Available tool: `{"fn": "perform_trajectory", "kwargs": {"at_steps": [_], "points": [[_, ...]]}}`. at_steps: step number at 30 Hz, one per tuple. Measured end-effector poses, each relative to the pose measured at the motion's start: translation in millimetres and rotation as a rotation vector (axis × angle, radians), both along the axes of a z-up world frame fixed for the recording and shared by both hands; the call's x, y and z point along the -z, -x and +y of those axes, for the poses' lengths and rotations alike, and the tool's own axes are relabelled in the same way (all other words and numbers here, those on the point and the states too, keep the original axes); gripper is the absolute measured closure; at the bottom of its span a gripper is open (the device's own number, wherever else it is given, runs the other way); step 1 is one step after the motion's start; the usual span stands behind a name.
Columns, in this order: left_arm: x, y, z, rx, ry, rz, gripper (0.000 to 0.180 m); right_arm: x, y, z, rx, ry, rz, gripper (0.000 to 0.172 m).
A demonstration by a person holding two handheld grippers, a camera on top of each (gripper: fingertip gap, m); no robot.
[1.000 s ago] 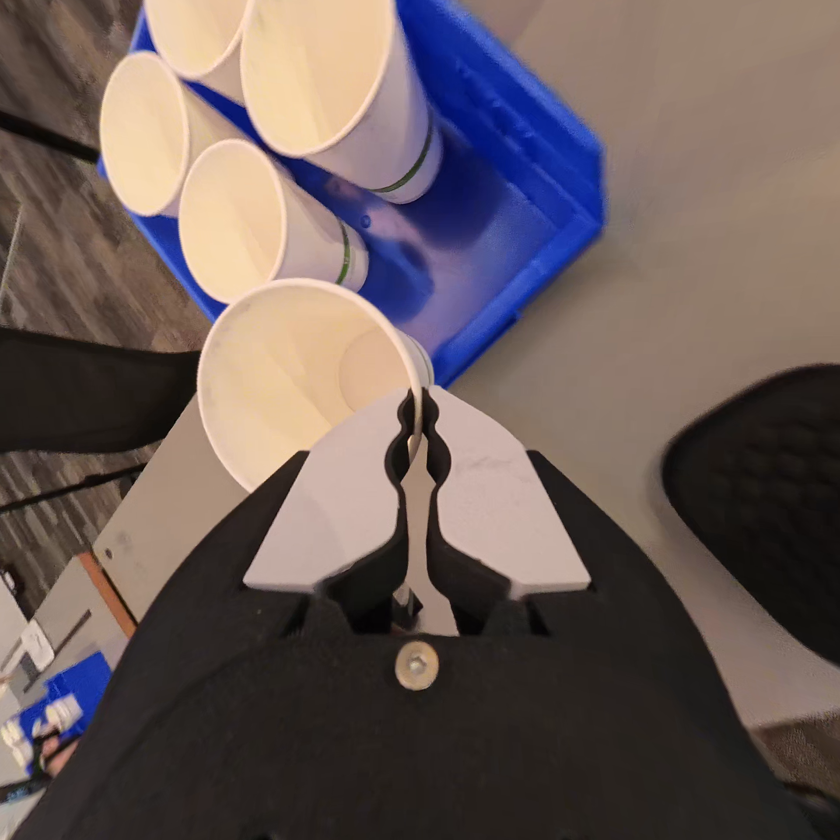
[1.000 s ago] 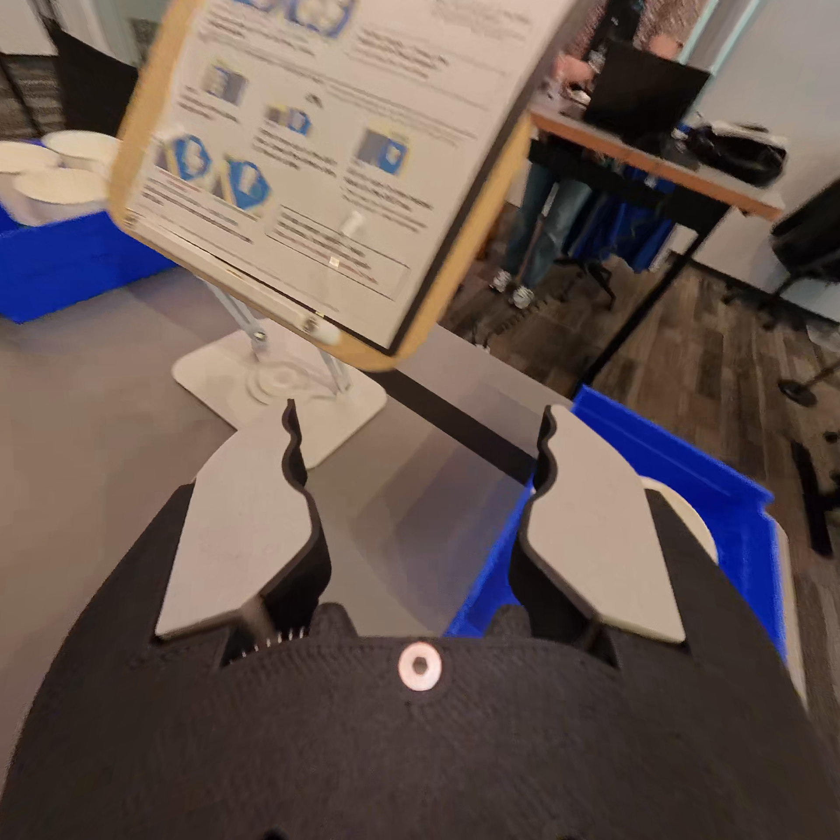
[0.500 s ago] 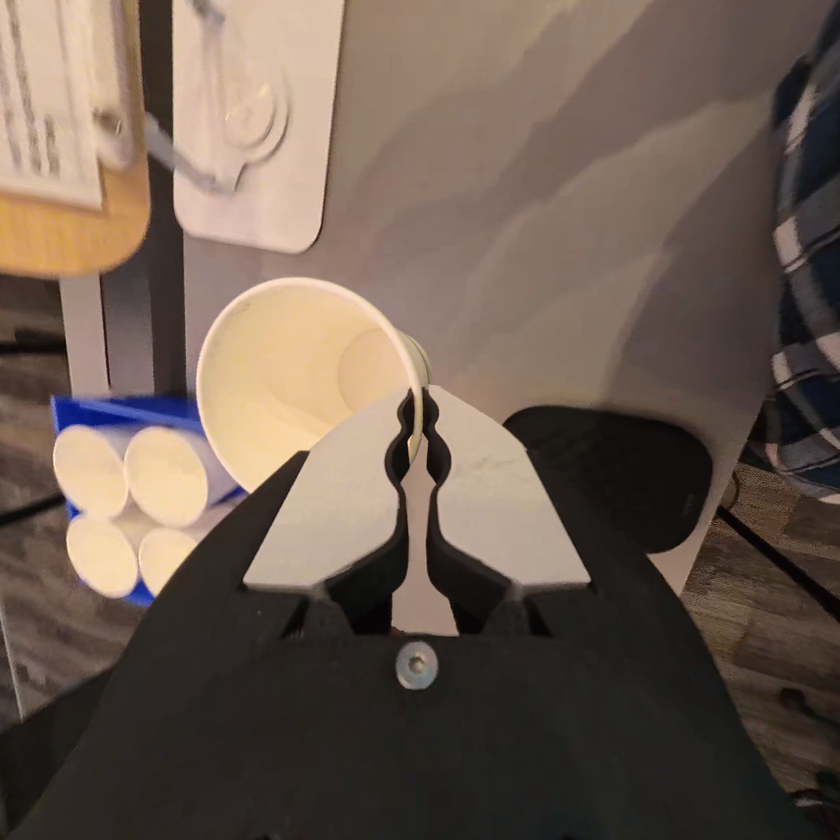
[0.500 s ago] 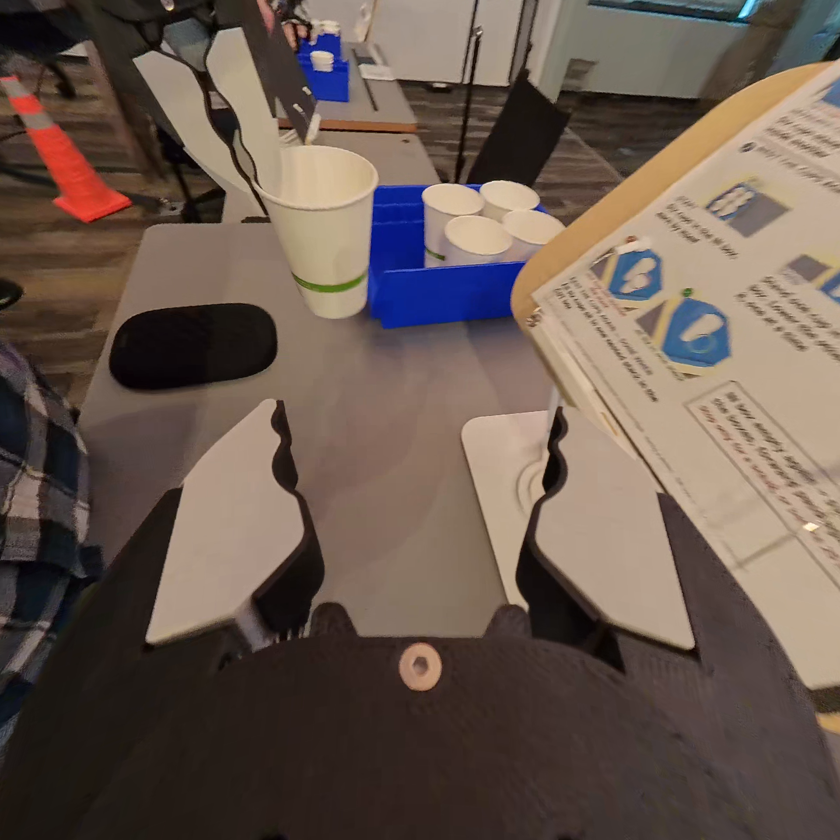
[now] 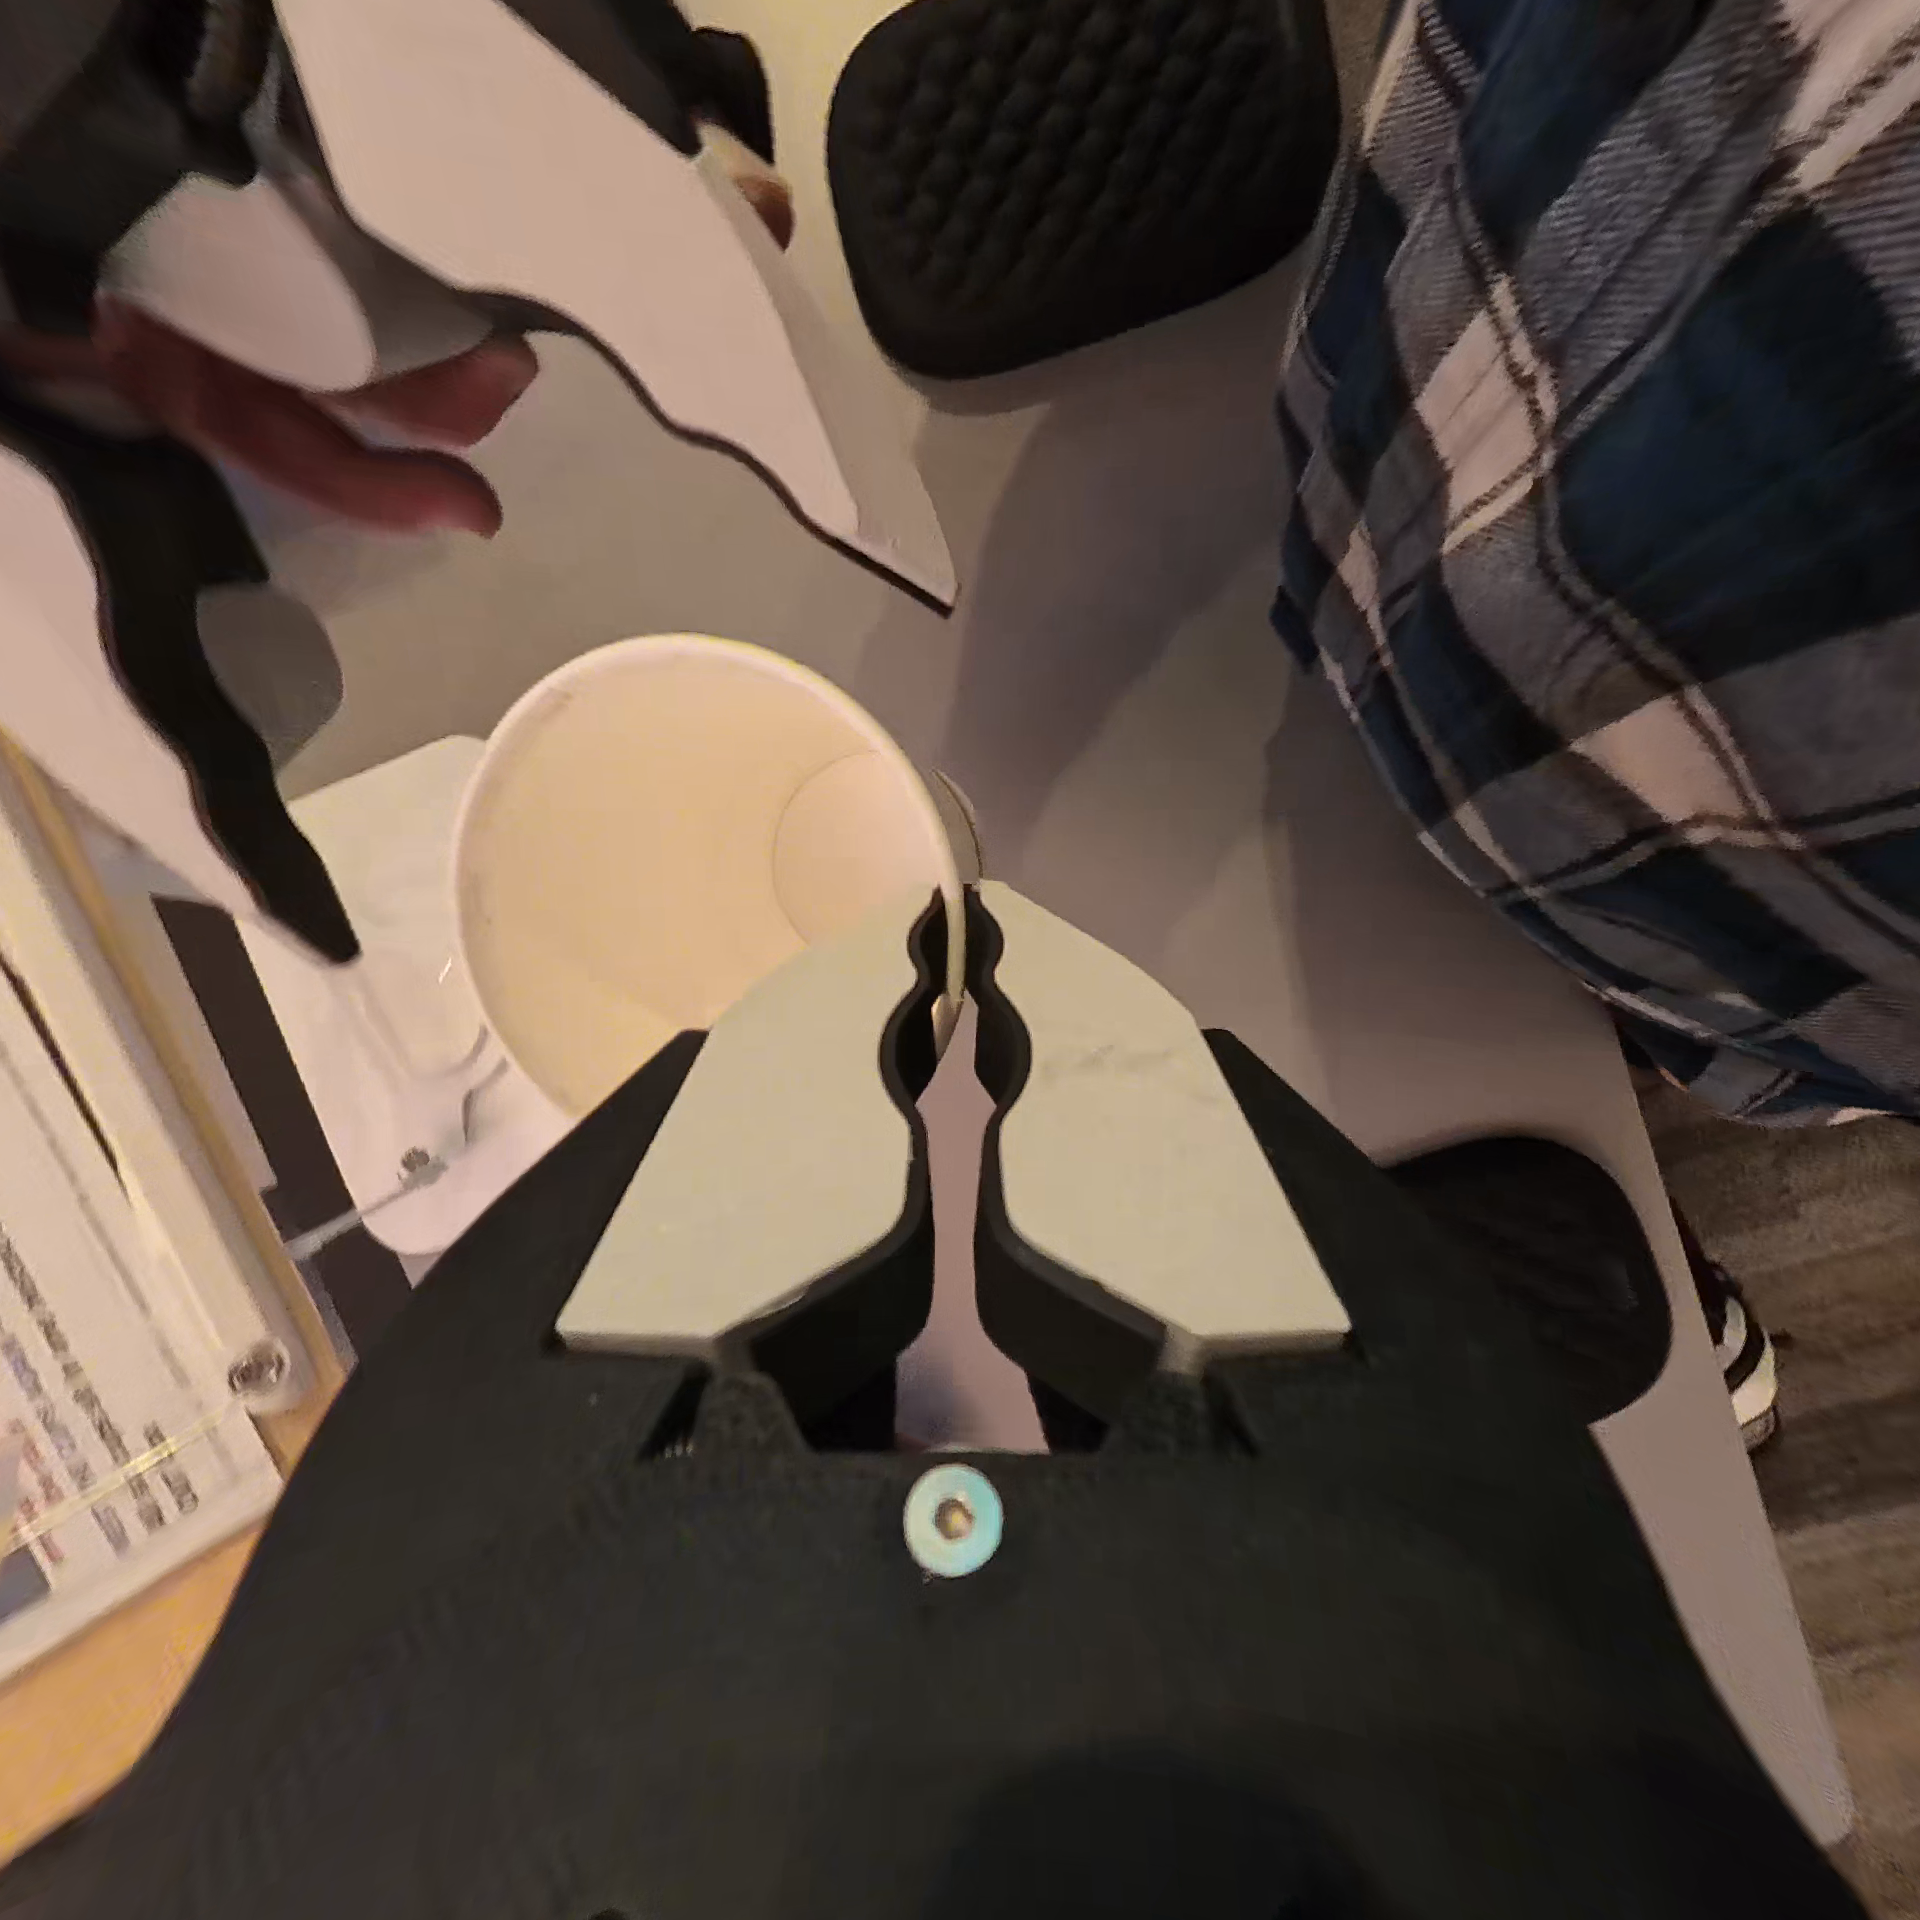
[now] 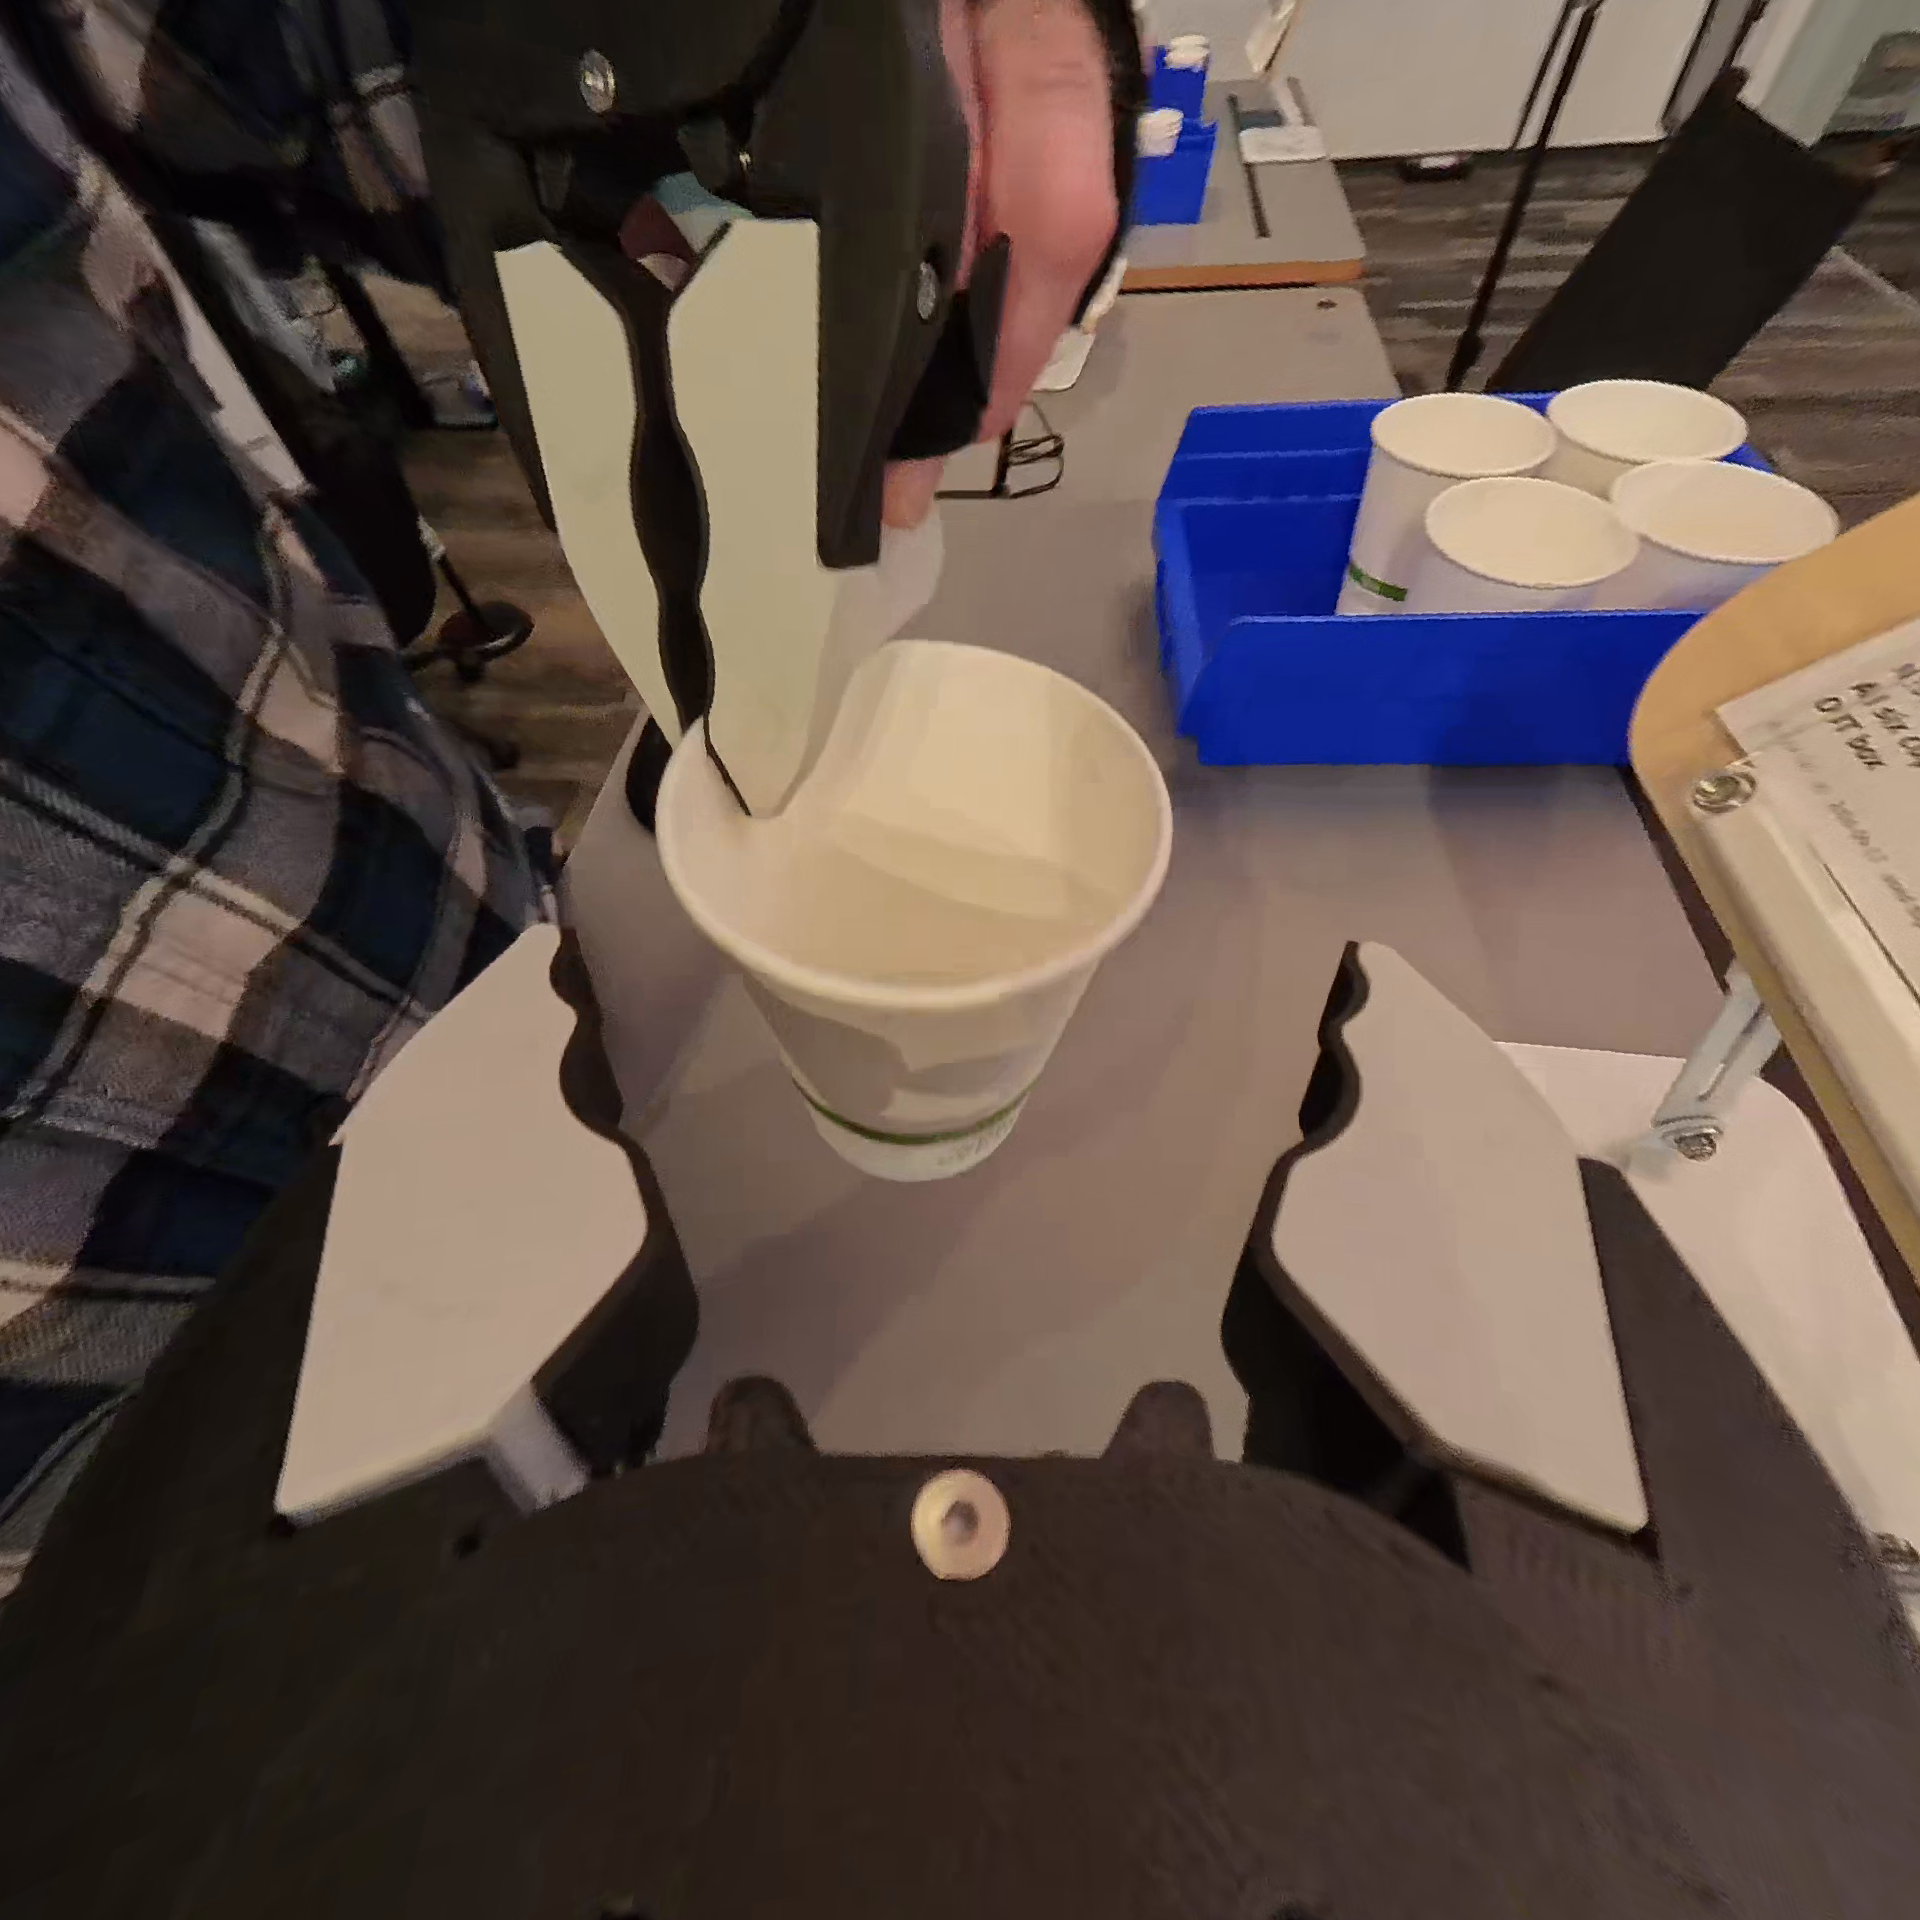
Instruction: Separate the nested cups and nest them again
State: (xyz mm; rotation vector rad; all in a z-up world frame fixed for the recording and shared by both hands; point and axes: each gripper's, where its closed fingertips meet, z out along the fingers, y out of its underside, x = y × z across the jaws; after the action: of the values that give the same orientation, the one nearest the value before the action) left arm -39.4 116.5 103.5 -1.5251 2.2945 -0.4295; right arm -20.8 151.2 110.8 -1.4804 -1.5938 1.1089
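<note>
My left gripper (image 5: pixel 951 935) is shut on the rim of a white paper cup (image 5: pixel 665 842), one finger inside and one outside the wall. In the right wrist view this cup (image 6: pixel 914 862) has a green band near its base and hangs upright from the left gripper (image 6: pixel 727 800) over the grey table (image 6: pixel 1351 862). My right gripper (image 6: pixel 956 966) is open and empty, with the cup just ahead between its spread fingers (image 6: pixel 468 1195), untouched. The right gripper also shows in the left wrist view (image 5: pixel 582 436), at the upper left. I cannot tell whether another cup is nested inside.
A blue bin (image 6: pixel 1455 675) with several white cups (image 6: pixel 1527 540) stands at the back right. A wooden clipboard (image 6: pixel 1818 831) on a white stand base (image 6: pixel 1766 1247) is on the right. A black pad (image 5: pixel 1060 177) lies on the table. A person in a plaid shirt (image 6: pixel 156 727) is on the left. My right fingertips sit around 5 cm from my left ones.
My left gripper has carried the cup from the blue bin to the table's middle, still gripping its rim. My right gripper has swung round to face the cup and has stayed open.
</note>
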Motion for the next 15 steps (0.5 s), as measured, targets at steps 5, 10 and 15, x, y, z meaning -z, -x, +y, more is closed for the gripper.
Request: {"fn": "perform_trajectory", "kwargs": {"at_steps": [5,10,15], "points": [[6,-19,-10,0.105,0.011,0.036,0.178,12,-3,-14,-0.093,0.005,-0.111,0.041],[8,-28,-14,0.145,0.025,0.036,0.178,29,-6,-26,-0.168,0.013,-0.196,0.041],[7,-30,-16,0.148,0.048,0.02,0.178,25,-5,-32,-0.208,0.045,-0.14,0.053]]}}
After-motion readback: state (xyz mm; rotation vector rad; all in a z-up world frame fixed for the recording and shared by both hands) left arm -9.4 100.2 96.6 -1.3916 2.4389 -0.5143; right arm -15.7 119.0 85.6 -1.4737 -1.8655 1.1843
